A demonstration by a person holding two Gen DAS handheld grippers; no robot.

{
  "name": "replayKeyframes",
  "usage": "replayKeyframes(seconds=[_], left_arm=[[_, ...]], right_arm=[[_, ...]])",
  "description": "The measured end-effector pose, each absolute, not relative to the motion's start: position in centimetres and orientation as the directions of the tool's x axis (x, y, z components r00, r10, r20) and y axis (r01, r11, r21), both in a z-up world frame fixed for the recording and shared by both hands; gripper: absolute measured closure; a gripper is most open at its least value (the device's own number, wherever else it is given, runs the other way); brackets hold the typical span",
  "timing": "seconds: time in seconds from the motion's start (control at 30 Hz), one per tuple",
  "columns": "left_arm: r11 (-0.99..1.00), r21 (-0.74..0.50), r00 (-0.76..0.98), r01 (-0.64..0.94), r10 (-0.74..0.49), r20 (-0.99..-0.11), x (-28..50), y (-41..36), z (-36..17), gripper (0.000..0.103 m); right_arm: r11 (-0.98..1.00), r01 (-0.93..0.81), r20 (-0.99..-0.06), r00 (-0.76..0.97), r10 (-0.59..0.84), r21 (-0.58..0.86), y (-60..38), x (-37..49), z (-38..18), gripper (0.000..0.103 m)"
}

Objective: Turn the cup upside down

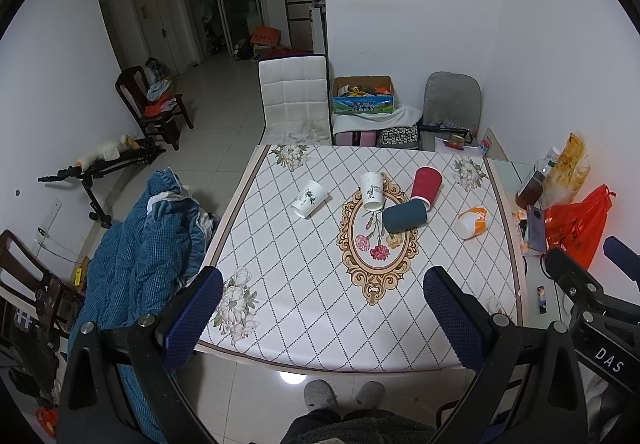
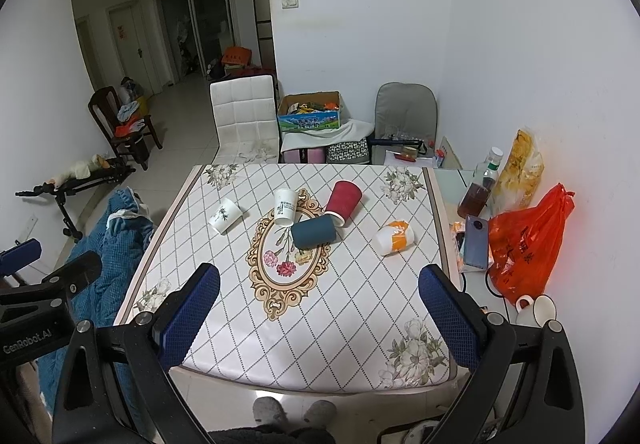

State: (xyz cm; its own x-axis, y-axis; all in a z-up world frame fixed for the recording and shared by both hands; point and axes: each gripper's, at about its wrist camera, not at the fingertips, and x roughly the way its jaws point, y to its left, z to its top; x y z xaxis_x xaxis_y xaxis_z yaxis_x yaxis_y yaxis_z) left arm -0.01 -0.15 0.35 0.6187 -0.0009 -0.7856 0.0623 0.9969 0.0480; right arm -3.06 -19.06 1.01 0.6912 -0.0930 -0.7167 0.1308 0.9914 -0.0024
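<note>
Five paper cups on their sides mid-table: leaf-print white (image 1: 309, 199), lettered white (image 1: 371, 190), red (image 1: 426, 183), teal (image 1: 404, 216), orange-white (image 1: 472, 222).

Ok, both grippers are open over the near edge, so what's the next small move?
Probably move the right gripper forward toward the orange-and-white cup: it lies on its side, apart from the others, on the right half of the table.
</note>
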Motion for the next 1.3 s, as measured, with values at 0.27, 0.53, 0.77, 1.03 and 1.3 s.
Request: replayKeyframes(seconds=[0.27,0.53,0.77,1.03,1.3], left_arm=[[0.997,0.046,0.619,0.062,-0.002,-0.785,0.0,-0.1,0.5,0.000],[0.997,0.045,0.619,0.062,-0.003,-0.785,0.0,-0.2,0.7,0.000],[0.997,0.046,0.620,0.061,-0.002,-0.785,0.0,-0.2,0.7,0.000],[0.997,0.045,0.621,0.060,-0.002,-0.783,0.4,-0.5,1.2,0.000],[0.997,0.044,0.624,0.060,-0.003,-0.782,1.5,-1.7,2.2,0.000]], right_arm=[[0.991,0.130,-0.716,0.691,-0.093,-0.003,-19.1,-3.0,1.1,0.002],[0.991,0.132,-0.714,0.694,-0.094,-0.003,-19.3,-3.0,1.7,0.002],[0.991,0.131,-0.711,0.697,-0.095,-0.004,-20.2,-1.9,2.6,0.002],[0.992,0.128,-0.708,0.701,-0.091,0.000,-20.2,-1.9,3.1,0.002],[0.992,0.122,-0.696,0.713,-0.085,0.004,-19.6,-2.3,3.6,0.002]])
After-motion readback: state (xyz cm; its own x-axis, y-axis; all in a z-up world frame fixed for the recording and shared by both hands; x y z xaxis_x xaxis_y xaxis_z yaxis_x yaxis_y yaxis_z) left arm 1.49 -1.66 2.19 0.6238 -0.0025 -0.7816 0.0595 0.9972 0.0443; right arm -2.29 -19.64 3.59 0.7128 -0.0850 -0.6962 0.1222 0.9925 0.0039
